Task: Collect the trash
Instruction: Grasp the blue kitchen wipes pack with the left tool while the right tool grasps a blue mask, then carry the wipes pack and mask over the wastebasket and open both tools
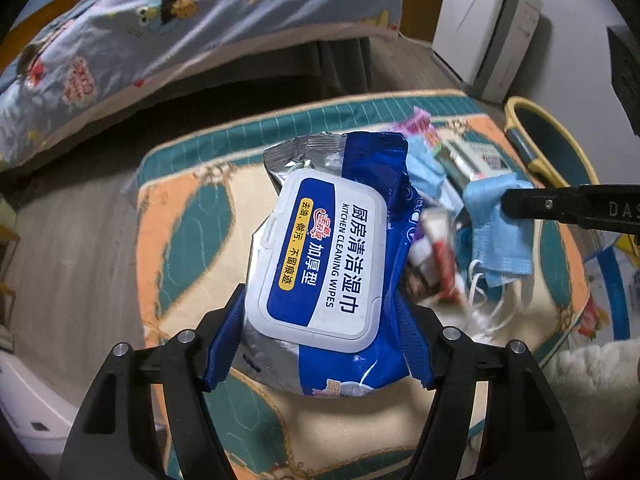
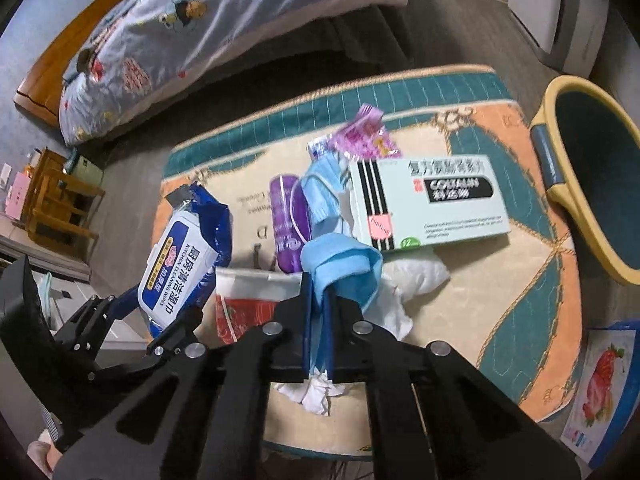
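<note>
— Above the patterned teal-and-orange rug (image 2: 500,288), what's held?
— Left gripper (image 1: 320,344) clamps the blue foil wet-wipes pack (image 1: 332,256); right gripper (image 2: 320,304) pinches a light-blue face mask (image 2: 340,264).

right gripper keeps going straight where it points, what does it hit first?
Probably the medicine box; the right gripper, shut on a blue face mask, aims toward the box's near edge. Depth is unclear.

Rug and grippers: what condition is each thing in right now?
Wipes pack: lid shut, clamped in left gripper.
Blue face mask: crumpled, pinched by right gripper.
Medicine box: closed, flat on rug.
Yellow bin: open, tipped sideways.
</note>
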A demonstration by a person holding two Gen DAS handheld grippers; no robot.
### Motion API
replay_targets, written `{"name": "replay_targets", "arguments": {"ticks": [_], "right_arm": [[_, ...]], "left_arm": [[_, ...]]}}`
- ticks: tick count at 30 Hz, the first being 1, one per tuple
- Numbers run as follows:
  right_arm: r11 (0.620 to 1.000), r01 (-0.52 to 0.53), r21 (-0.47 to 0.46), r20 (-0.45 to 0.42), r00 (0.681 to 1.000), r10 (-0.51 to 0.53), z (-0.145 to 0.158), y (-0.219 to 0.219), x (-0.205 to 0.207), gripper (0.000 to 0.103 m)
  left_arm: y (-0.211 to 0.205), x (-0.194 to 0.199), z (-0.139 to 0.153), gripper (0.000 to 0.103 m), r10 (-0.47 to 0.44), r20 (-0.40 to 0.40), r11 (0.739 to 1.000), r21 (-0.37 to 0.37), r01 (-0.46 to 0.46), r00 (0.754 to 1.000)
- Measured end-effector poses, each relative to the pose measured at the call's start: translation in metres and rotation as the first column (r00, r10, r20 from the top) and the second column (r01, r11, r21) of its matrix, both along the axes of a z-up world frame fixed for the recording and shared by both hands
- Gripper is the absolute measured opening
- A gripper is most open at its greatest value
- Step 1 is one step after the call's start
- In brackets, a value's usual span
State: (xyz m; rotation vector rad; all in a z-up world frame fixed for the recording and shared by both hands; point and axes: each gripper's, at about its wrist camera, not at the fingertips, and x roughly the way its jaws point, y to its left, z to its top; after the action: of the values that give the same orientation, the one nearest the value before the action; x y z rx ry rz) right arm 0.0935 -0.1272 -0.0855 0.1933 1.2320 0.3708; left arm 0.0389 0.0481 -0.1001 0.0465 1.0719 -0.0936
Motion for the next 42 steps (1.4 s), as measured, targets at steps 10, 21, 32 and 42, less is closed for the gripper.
{"name": "replay_targets", "arguments": {"ticks": [10,21,32,42], "right_arm": [[0.998,0.014,0.065,0.128,0.992,-0.023,0.055,-0.021,0.005,0.004],[0.995,0.062,0.078,0.250,0.965,-0.080,0.104,-0.073,0.024,0.004],[0.990,0.136,0.046,0.298,0.944,-0.143,0.114,-0.147,0.040,0.005],[0.979,0.202,0.033,0.274,0.940,-0.203,0.098,-0.202,0.051,0.004]], "left_arm": [[-0.003,0.009,0.057,0.070,0.022,0.140,0.997,-0.080,-0.011,0.990],[-0.058,0.028,0.137,0.070,-0.149,0.248,0.987,-0.014,0.158,0.957],[-0.129,0.056,0.138,0.070,-0.277,0.277,0.948,-0.077,0.309,0.920],[-0.177,0.079,0.119,0.070,-0.334,0.248,0.930,-0.068,0.361,0.909]]}}
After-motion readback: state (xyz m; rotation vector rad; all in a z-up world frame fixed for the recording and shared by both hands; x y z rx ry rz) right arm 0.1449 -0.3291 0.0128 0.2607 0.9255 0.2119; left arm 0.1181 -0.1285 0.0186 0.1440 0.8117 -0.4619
